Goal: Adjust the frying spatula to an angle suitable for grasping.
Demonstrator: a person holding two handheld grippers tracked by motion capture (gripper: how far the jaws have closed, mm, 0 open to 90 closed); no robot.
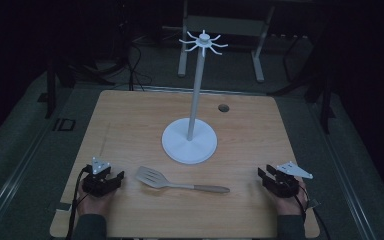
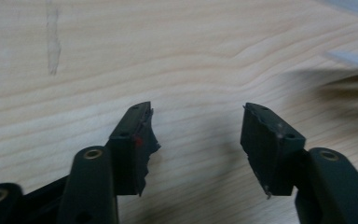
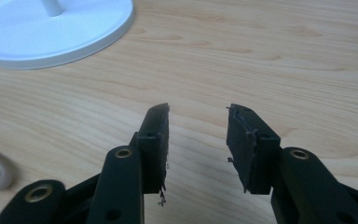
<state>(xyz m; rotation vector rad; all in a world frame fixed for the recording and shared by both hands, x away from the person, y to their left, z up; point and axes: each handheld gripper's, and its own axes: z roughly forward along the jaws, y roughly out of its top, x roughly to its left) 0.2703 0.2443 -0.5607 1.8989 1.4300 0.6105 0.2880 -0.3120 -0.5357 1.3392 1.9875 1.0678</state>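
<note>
1. High view: I am resting my left gripper [image 1: 111, 176] and my right gripper [image 1: 266, 175] on the near part of the wooden table [image 1: 130, 120], both with jaws spread and nothing between them. The slotted spatula [image 1: 177, 183] is lying flat between the two tools, its pale slotted blade toward my left gripper and its wooden handle [image 1: 211, 189] pointing toward my right one, near both but touching neither. Beyond the spatula, ahead of both grippers, a white utensil stand [image 1: 195, 100] is standing upright on a round base with hooks spreading from its top.

2. Left gripper view: my left gripper [image 2: 196, 122] is pointing down at bare wood with its jaws gaping. A pale blurred edge, likely the spatula blade [image 2: 354, 60], is sitting ahead and to the right of the jaws.

3. Right gripper view: my right gripper [image 3: 198, 123] is also spread over bare wood. The stand's white base [image 3: 51, 32] is lying ahead and to the left of the jaws.

4. I am judging the spatula light and stiff, its blade thin and probably slick. The wooden handle looks the better place to pinch, across its width, near the middle for balance.
</note>
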